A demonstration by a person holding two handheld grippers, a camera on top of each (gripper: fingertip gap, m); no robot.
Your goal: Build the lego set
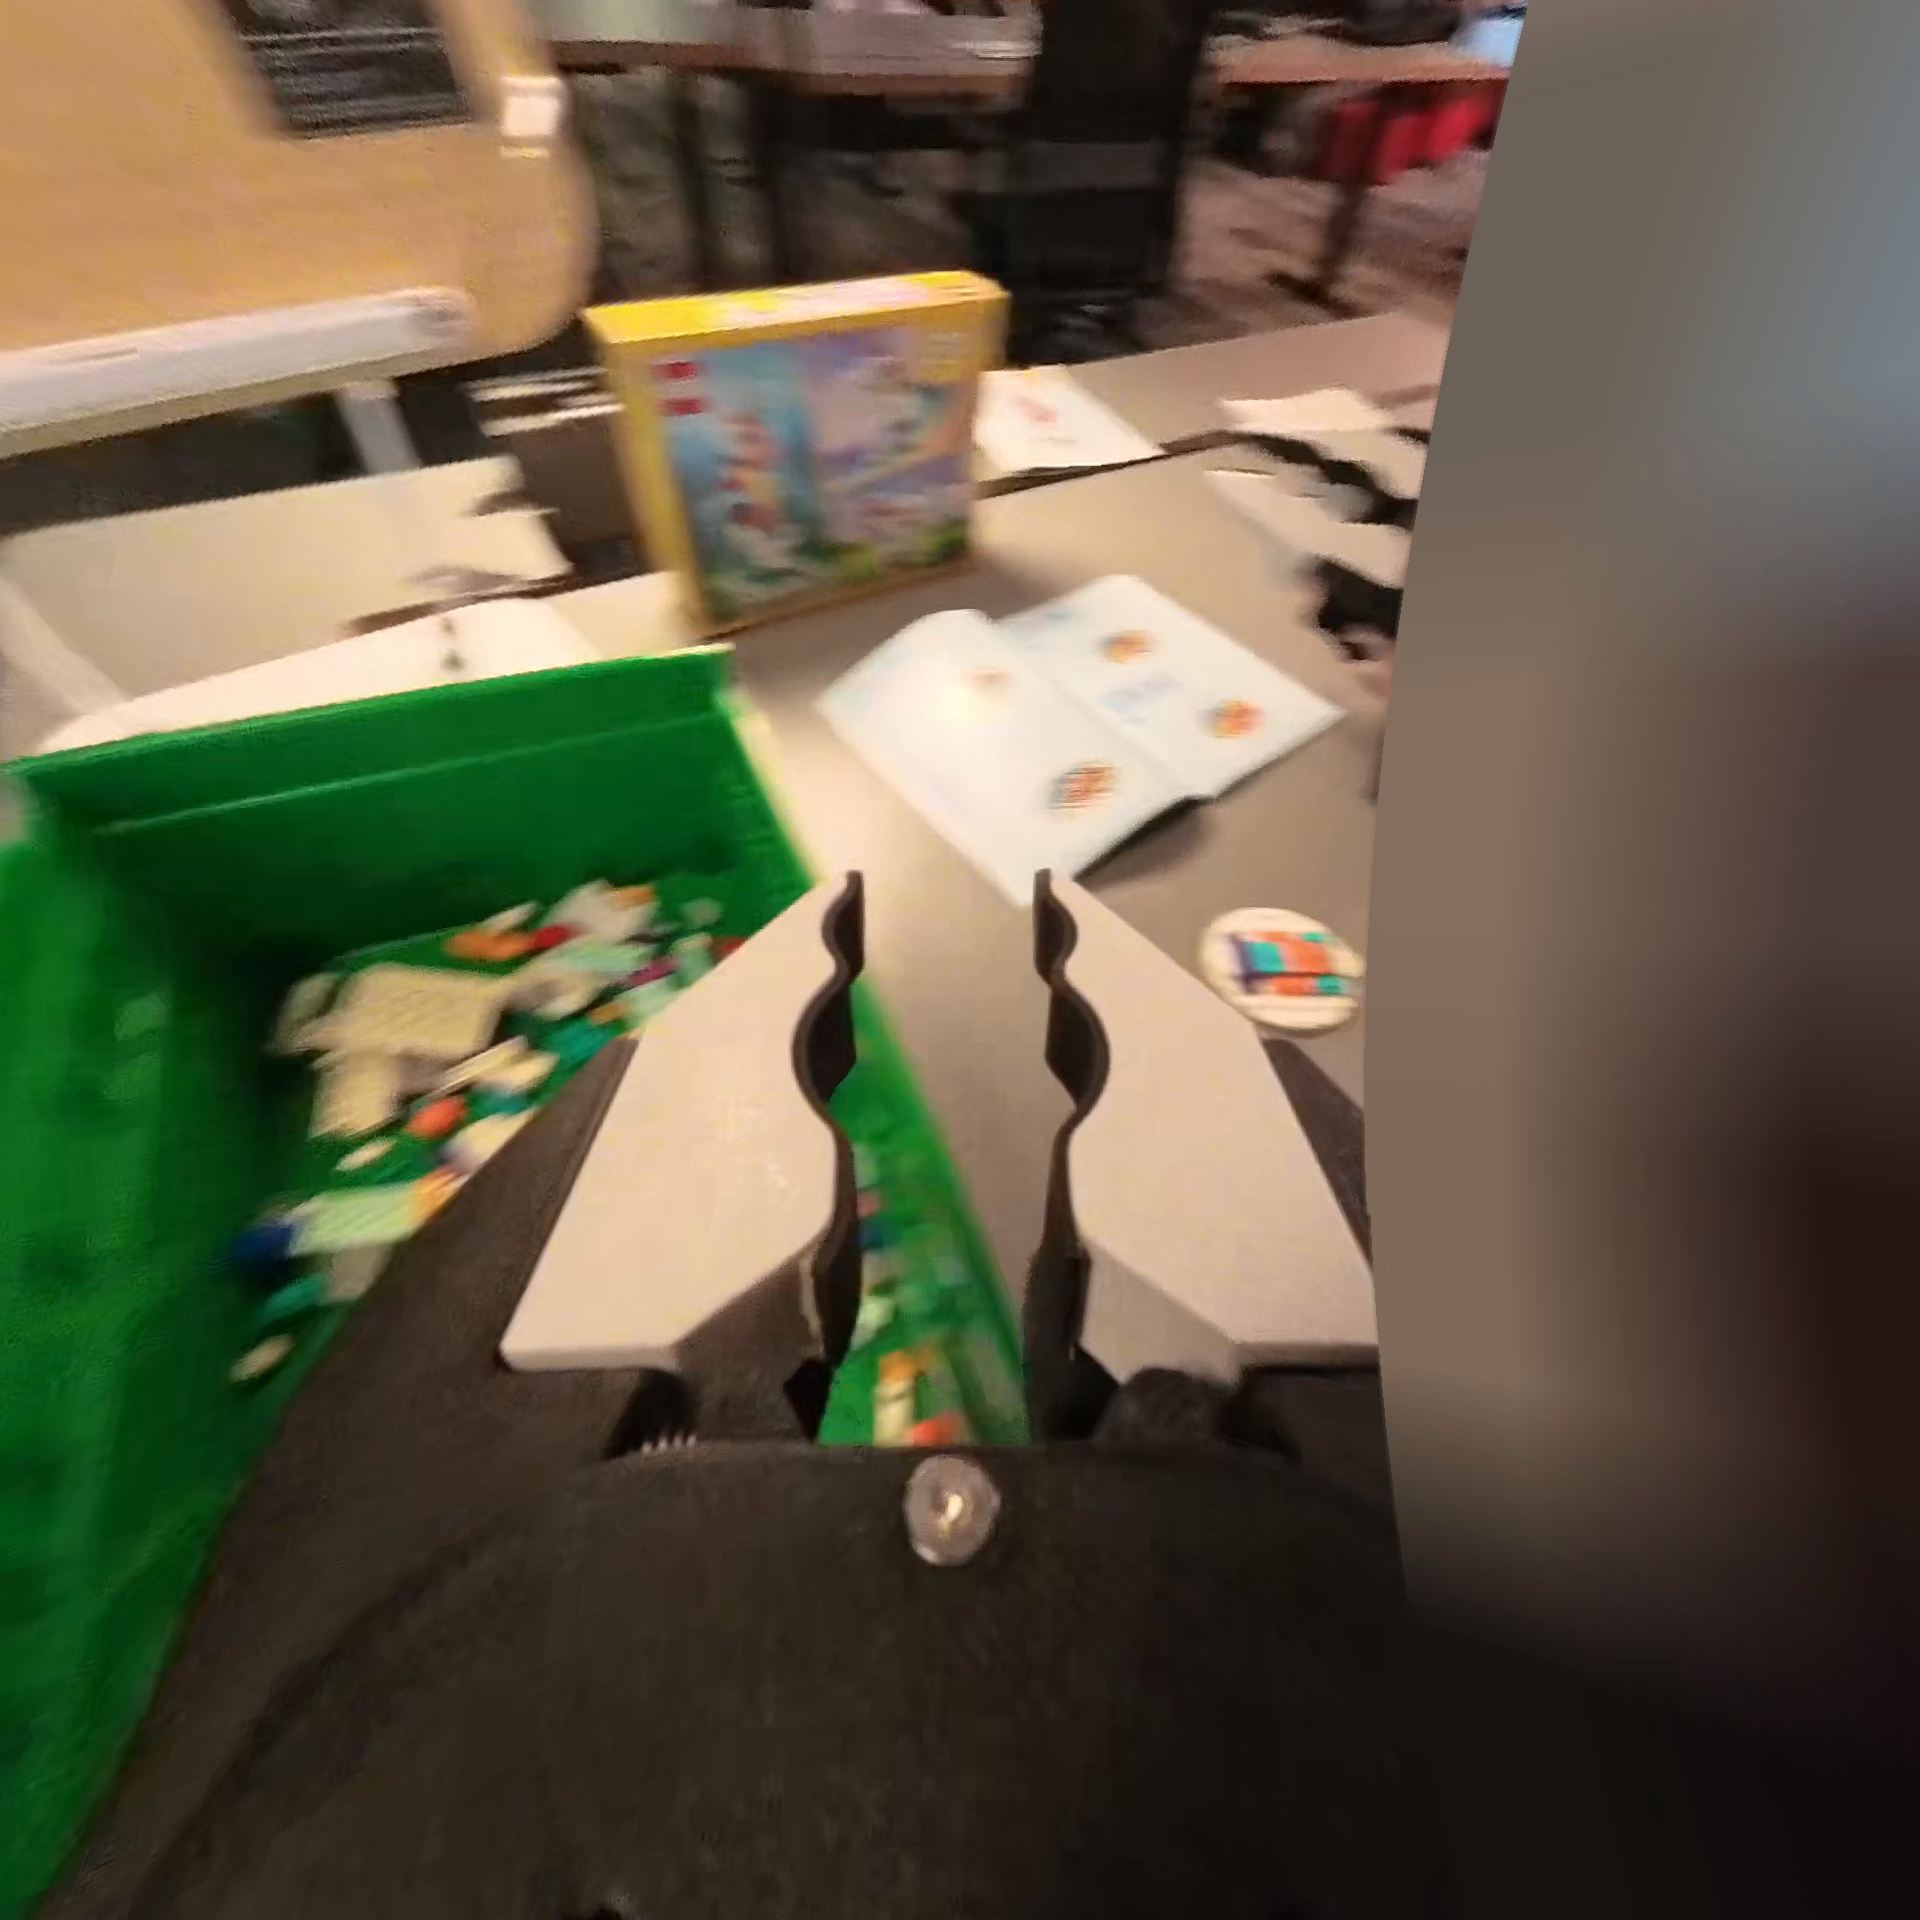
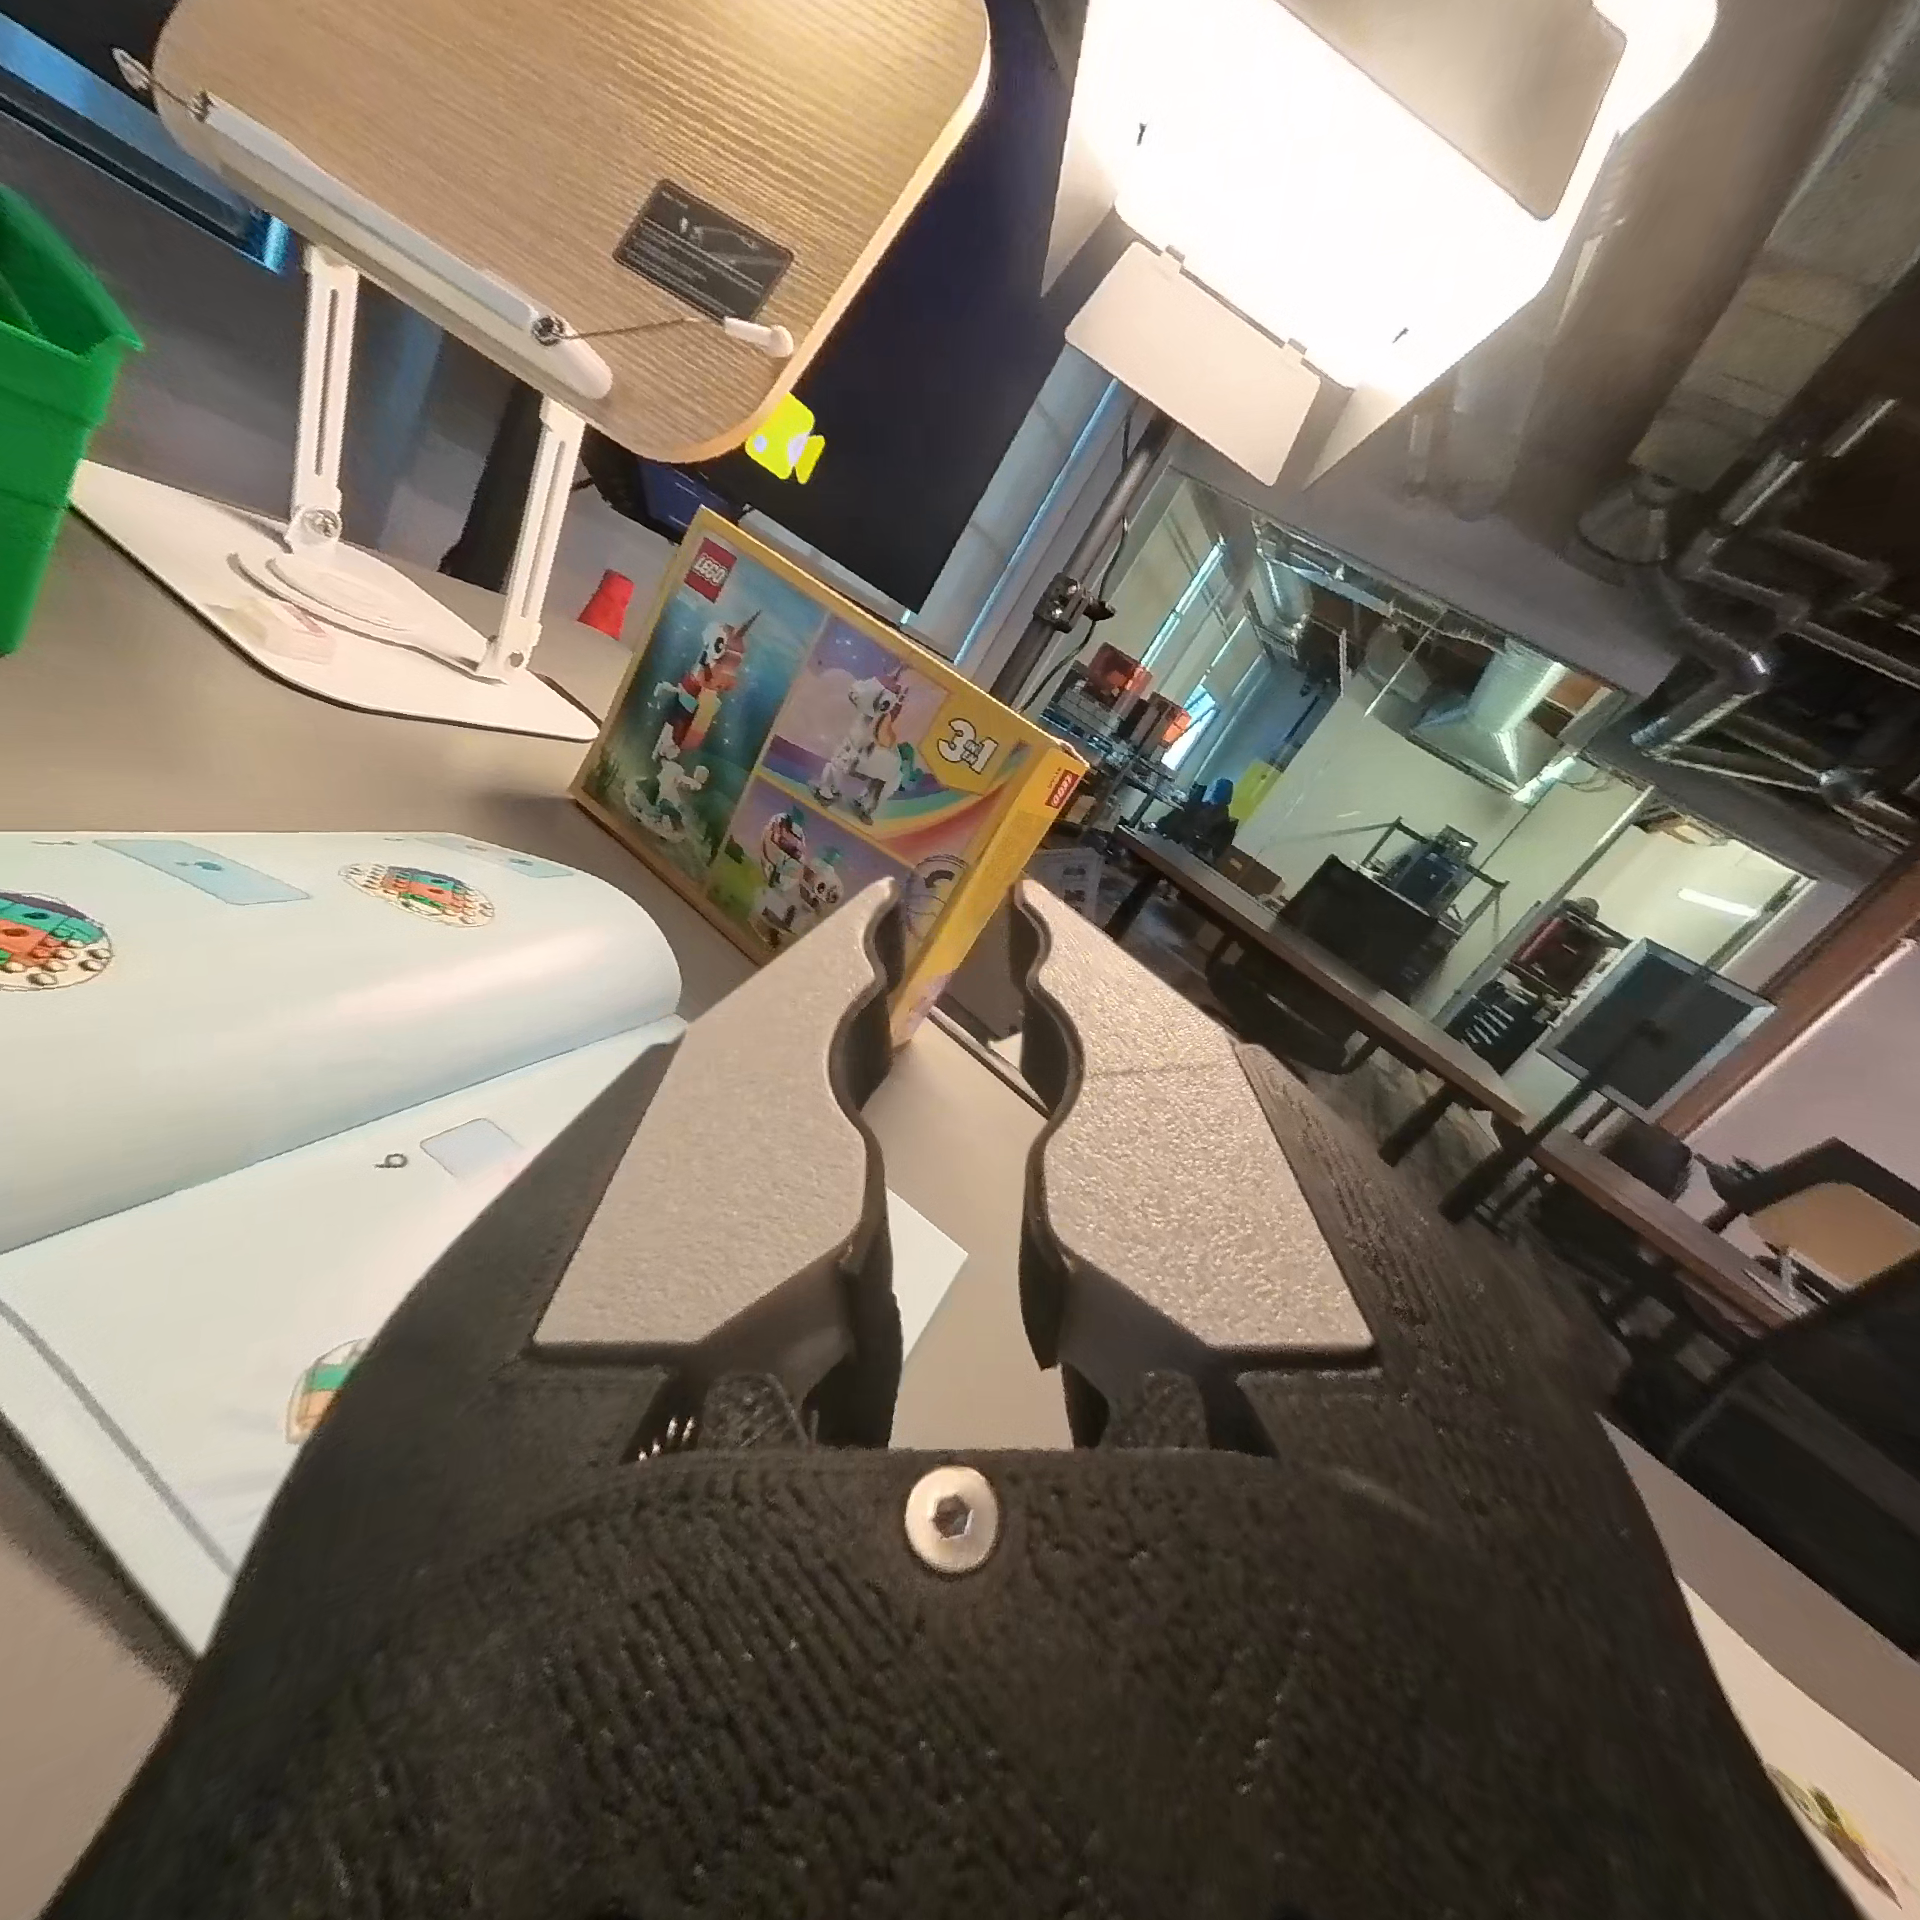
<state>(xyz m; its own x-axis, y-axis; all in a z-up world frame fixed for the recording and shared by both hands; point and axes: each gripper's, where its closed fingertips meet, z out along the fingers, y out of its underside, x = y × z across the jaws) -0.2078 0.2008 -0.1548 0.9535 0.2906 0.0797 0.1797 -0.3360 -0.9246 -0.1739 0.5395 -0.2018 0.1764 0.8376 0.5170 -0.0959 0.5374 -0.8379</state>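
Now dip your empty, parted left gripper (image 1: 948, 904) into the bin (image 1: 748, 790), isolating one brick (image 1: 436, 1117); the right gripper (image 2: 951, 904), also parted, waits empty.

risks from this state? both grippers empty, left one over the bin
1. Left hand-held gripper straddles the green bin wall; going down could catch the rim and shove the bin.
2. Bricks lie jumbled, so it may pinch several.
3. Right hand-held gripper sits low over the open booklet and could crease it.
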